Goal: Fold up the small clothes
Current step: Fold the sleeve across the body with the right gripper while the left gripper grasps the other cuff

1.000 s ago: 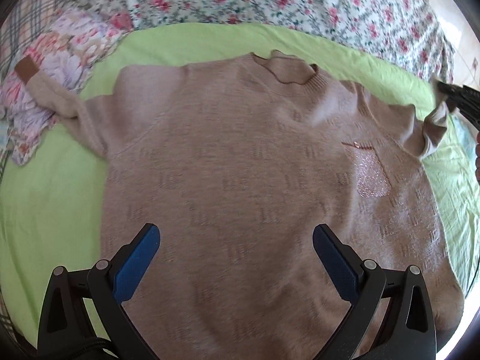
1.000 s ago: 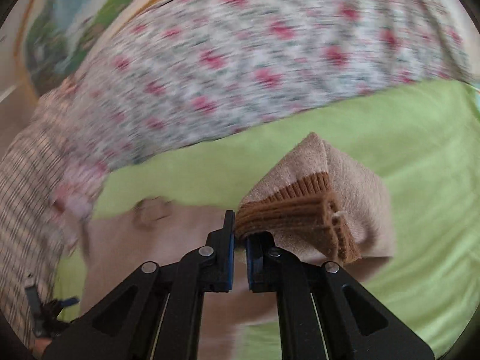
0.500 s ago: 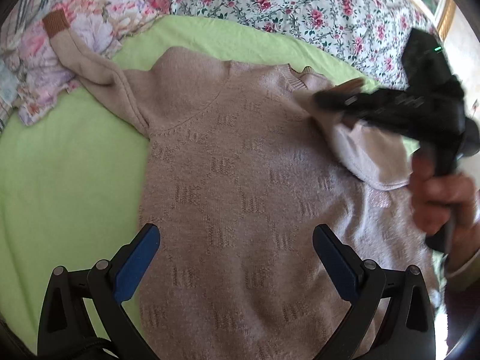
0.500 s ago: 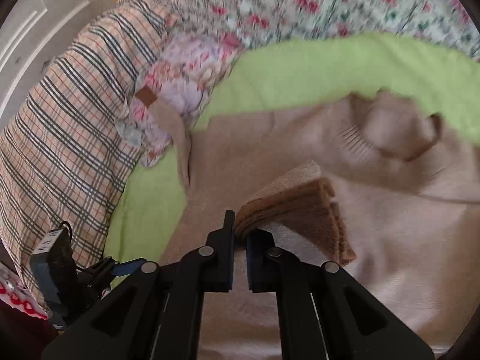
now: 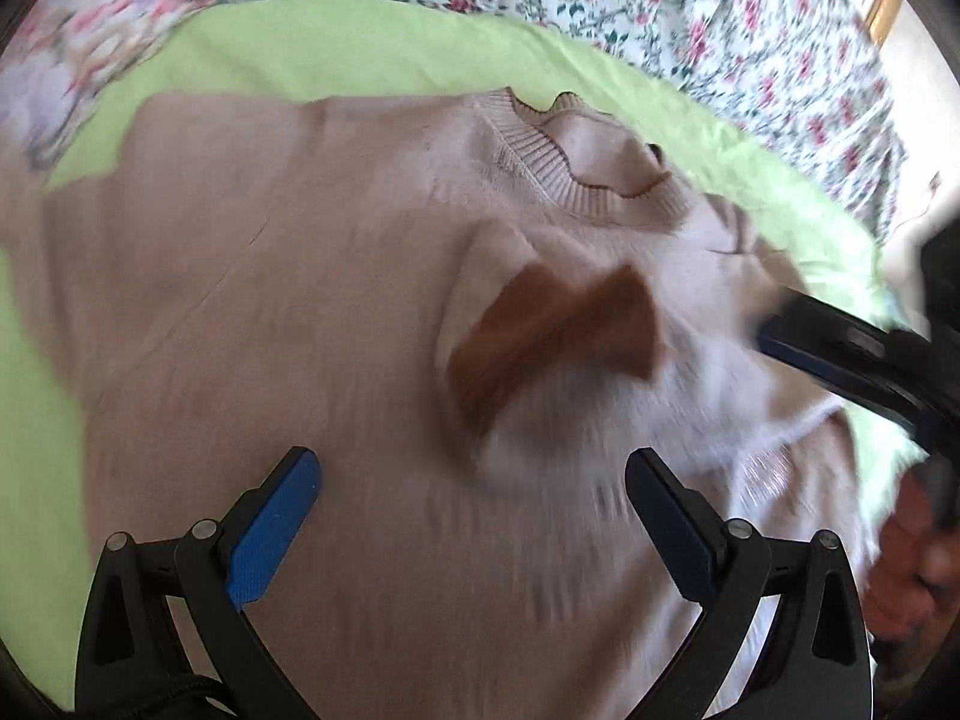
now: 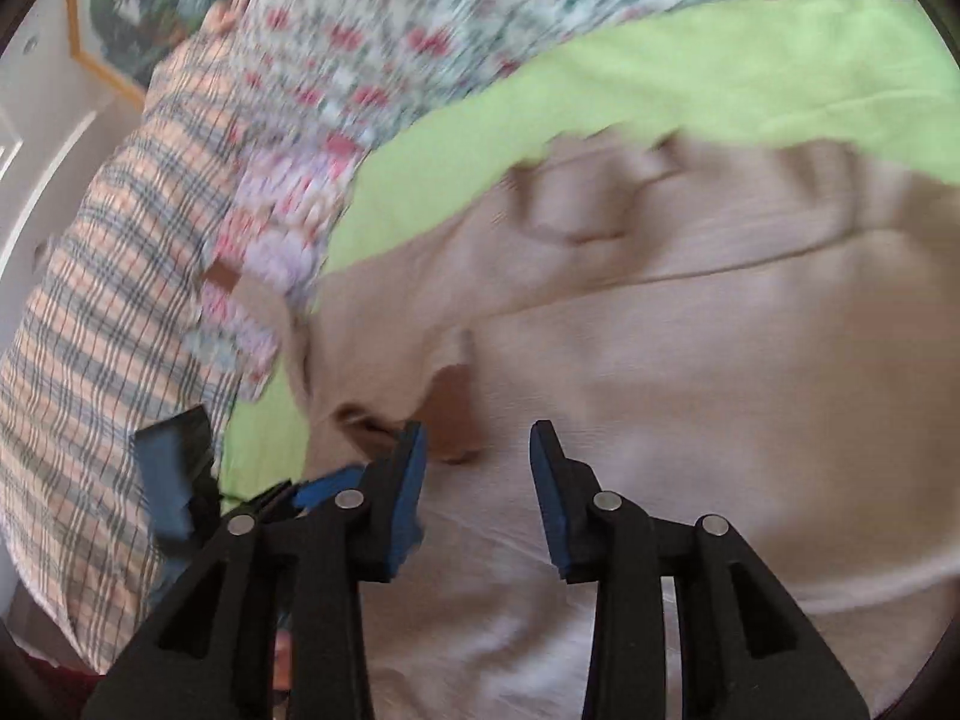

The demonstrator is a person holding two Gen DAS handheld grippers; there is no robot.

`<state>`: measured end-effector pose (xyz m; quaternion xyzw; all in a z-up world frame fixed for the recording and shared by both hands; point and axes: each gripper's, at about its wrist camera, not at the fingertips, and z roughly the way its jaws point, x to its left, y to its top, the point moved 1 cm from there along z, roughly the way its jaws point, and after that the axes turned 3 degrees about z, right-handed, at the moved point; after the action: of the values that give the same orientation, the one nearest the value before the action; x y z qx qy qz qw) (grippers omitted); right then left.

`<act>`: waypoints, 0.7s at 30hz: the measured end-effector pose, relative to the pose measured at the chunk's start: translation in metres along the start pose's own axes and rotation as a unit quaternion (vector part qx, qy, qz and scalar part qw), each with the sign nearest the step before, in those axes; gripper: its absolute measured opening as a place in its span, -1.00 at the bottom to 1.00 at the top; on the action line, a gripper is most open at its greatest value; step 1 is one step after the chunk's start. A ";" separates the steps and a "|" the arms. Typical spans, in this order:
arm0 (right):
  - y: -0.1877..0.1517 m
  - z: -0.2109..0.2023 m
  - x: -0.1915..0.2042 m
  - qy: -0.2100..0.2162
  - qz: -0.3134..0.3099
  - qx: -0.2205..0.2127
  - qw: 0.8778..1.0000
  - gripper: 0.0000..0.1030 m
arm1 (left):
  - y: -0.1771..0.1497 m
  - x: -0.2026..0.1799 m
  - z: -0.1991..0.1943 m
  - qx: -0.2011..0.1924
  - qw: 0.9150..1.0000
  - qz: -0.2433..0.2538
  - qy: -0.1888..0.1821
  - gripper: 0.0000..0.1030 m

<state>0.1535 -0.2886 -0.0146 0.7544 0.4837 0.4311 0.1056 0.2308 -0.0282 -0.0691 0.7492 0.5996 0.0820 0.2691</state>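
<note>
One beige sweater [image 5: 336, 312] lies flat on green sheet [image 5: 372, 42] of the bed; 1 brown cuff [image 5: 552, 324] now dropped on its chest. No readable writing. Right tool [image 6: 477, 450], clamped on cuff 0.5 s ago, has just been opening, nothing betw. pads. Left tool [image 5: 474, 498] wide apart, empty, above sweater.

A bed carries everything, spread with a light green sheet [image 5: 372, 42]. A beige knitted sweater [image 5: 288, 312] lies flat on the sheet, neckline toward the far side, one brown-cuffed sleeve folded across its chest. A floral quilt [image 5: 690, 18] lies along the far edge, a plaid blanket [image 6: 102, 324] beside it.
</note>
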 end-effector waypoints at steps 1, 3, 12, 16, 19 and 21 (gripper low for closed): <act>-0.001 -0.010 -0.005 -0.004 0.005 -0.010 1.000 -0.27 | 0.008 0.001 0.005 -0.005 1.000 0.004 0.012 0.72; -0.005 -0.034 -0.018 -0.015 0.015 -0.032 0.999 -0.25 | 0.021 0.012 0.008 -0.012 0.999 -0.007 0.035 0.12; -0.018 -0.090 -0.067 -0.071 0.067 -0.087 0.991 -0.07 | 0.019 0.046 -0.002 -0.041 0.996 -0.062 -0.046 0.11; -0.017 -0.107 -0.072 -0.076 0.068 -0.103 0.989 -0.07 | 0.018 0.038 -0.004 -0.044 0.997 -0.045 -0.047 -0.86; -0.016 -0.121 -0.086 -0.122 0.065 -0.119 0.983 -0.06 | 0.003 0.046 -0.025 -0.078 0.995 -0.037 -0.040 -0.87; -0.005 -0.116 -0.101 -0.159 0.070 -0.111 0.979 -0.06 | -0.006 0.054 -0.026 -0.074 0.996 -0.039 -0.034 -0.87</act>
<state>0.0464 -0.3989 -0.0025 0.8290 0.3558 0.3629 0.2335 0.2290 0.0318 -0.0611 0.7059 0.6110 0.0899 0.3469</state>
